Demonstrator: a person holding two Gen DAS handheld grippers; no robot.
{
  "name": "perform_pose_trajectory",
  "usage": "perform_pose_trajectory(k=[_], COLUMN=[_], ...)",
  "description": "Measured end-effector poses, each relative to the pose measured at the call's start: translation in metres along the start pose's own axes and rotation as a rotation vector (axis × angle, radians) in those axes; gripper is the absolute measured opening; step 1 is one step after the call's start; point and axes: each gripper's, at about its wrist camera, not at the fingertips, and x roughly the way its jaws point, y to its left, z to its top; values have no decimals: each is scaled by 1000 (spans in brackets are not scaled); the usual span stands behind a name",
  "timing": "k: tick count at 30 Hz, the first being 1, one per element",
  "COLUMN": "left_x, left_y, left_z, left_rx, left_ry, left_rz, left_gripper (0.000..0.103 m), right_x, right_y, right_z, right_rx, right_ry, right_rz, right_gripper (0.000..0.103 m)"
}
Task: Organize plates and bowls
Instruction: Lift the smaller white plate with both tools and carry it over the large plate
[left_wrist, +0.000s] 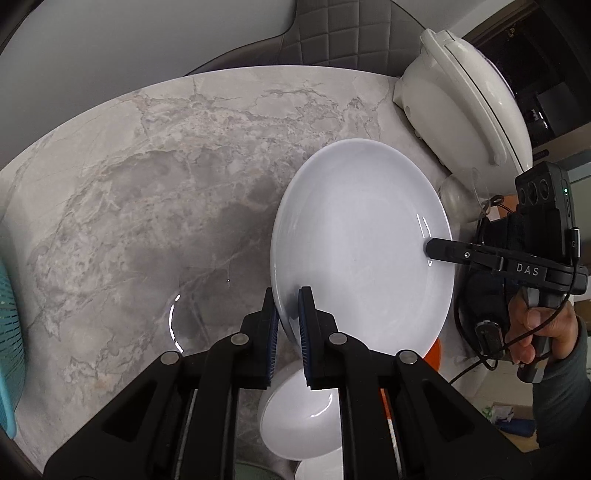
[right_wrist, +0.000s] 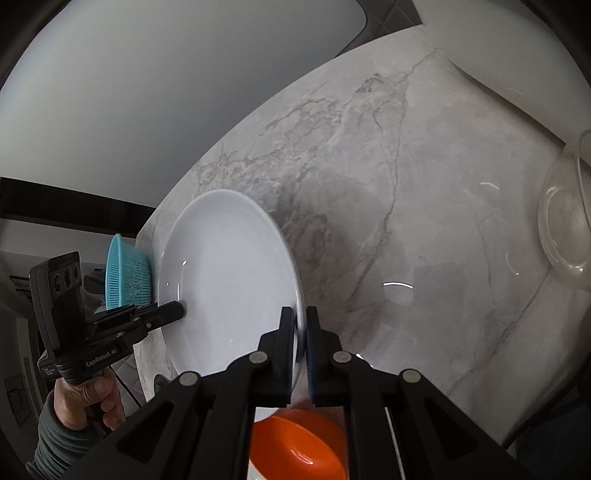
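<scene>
A large white plate (left_wrist: 362, 240) hangs tilted above the marble table (left_wrist: 147, 184), held by both grippers on opposite sides of its rim. My left gripper (left_wrist: 288, 295) is shut on the rim nearest its camera, one pad on each face. My right gripper (left_wrist: 428, 251) pinches the far rim. In the right wrist view the same plate (right_wrist: 229, 277) stands on edge, with my right gripper (right_wrist: 300, 314) shut on it and my left gripper (right_wrist: 181, 308) on the opposite edge. Below it sit a white bowl (left_wrist: 299, 421) and an orange bowl (right_wrist: 295, 446).
A white rice cooker (left_wrist: 461, 99) stands at the table's far right, with a clear glass bowl (right_wrist: 565, 229) near it. A teal colander (right_wrist: 125, 273) sits at the table's left edge. A hand (right_wrist: 85, 398) holds the left gripper's handle. A padded chair back stands behind the table.
</scene>
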Motion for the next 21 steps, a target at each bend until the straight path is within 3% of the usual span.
perform_pose_trajectory(k=[11,21], left_x=[-92,-147], left_y=[12,26], left_z=[-106,-264], left_rx=[-92,-219], left_ry=[-71,-129], left_rz=[34,70], left_gripper=[9,9], right_x=[-11,-4], right_y=[77,140], right_z=[-59,-147], right_rx=[-150,-313], right_ry=[48,155], right_rz=[53,83], right_gripper=[8,8])
